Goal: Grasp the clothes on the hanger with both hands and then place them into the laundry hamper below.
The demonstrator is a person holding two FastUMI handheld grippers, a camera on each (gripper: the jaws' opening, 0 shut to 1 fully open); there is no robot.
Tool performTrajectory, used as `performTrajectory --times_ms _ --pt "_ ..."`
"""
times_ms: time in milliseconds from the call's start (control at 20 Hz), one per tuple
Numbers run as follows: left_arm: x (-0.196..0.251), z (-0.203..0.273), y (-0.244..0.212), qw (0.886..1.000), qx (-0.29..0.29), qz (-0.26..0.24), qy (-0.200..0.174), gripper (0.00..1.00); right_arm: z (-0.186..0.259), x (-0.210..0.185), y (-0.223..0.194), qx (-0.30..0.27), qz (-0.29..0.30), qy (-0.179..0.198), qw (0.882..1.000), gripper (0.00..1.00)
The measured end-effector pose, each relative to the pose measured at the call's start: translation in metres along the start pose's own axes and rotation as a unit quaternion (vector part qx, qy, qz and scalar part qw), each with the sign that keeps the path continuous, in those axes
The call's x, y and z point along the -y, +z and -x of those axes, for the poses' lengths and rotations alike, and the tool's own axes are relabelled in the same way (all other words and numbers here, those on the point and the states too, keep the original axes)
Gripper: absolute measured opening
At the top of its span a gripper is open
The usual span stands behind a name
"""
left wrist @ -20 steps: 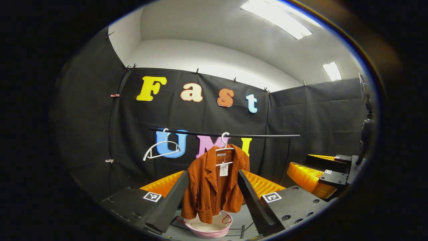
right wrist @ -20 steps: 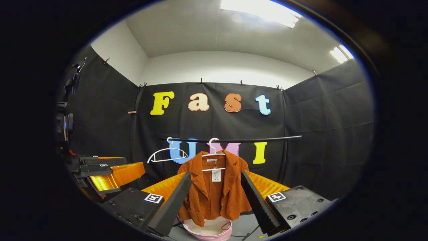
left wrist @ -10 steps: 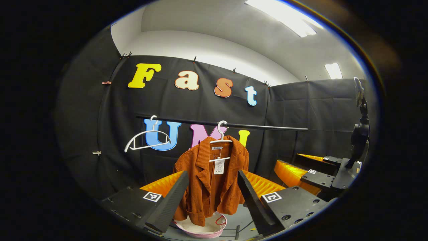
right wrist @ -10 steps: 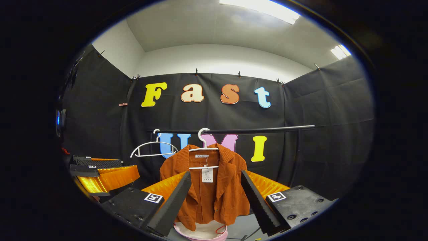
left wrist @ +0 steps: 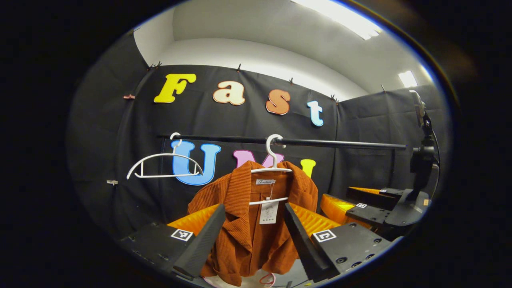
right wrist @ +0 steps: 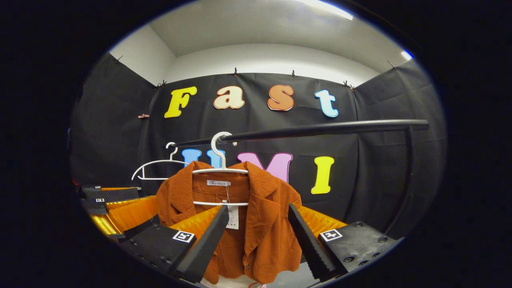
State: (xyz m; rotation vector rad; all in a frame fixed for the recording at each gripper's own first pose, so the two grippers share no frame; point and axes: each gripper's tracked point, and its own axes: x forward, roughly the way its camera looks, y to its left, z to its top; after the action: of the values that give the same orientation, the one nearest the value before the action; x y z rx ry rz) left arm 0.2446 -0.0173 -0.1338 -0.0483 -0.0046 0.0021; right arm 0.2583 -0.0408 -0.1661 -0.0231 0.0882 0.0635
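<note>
A rust-orange corduroy jacket (left wrist: 244,240) hangs on a white hanger (left wrist: 272,168) from the black rail (left wrist: 320,143). My left gripper (left wrist: 254,208) is open, and the jacket's front shows close between its black fingers (left wrist: 202,242). In the right gripper view the same jacket (right wrist: 264,240) hangs on its hanger (right wrist: 219,168); my right gripper (right wrist: 258,208) is open in front of its right half. A thin sliver of the pink hamper (left wrist: 267,279) peeks out under the jacket's hem. Each gripper also shows off to the side: the right one (left wrist: 368,204), the left one (right wrist: 116,204).
An empty white hanger (left wrist: 162,166) hangs on the rail left of the jacket, also seen as the bare hanger (right wrist: 154,168). A black camera stand (left wrist: 424,160) rises at the far right. The rail's upright post (right wrist: 406,180) stands to the right.
Both grippers have come closer to the jacket, which now looms larger between the fingers. The hamper has slipped almost out of sight at the bottom. Both stay open.
</note>
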Motion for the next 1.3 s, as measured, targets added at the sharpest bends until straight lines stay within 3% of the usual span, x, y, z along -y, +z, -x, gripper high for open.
performTrajectory --times_ms 550,650,800,1000,1300 --pt "-0.028 -0.064 -0.099 0.996 -0.032 0.02 0.082 0.93 -0.07 0.018 -0.082 -0.085 -0.005 0.04 0.996 0.98" --pt "-0.024 -0.072 -0.11 0.996 -0.038 0.023 0.078 0.93 -0.075 0.018 -0.09 -0.094 -0.003 0.049 0.994 0.98" --pt "-0.01 -0.079 -0.097 0.997 -0.019 0.027 0.065 0.92 -0.081 0.022 -0.098 -0.098 0.002 0.051 0.994 0.98" --pt "-0.011 -0.097 -0.101 0.996 -0.019 0.026 0.079 0.92 -0.093 0.025 -0.111 -0.113 -0.014 0.049 0.992 0.98" --pt "-0.037 -0.121 -0.094 0.99 0.009 0.025 0.14 0.93 -0.118 0.012 -0.122 -0.12 -0.05 0.057 0.99 0.98"
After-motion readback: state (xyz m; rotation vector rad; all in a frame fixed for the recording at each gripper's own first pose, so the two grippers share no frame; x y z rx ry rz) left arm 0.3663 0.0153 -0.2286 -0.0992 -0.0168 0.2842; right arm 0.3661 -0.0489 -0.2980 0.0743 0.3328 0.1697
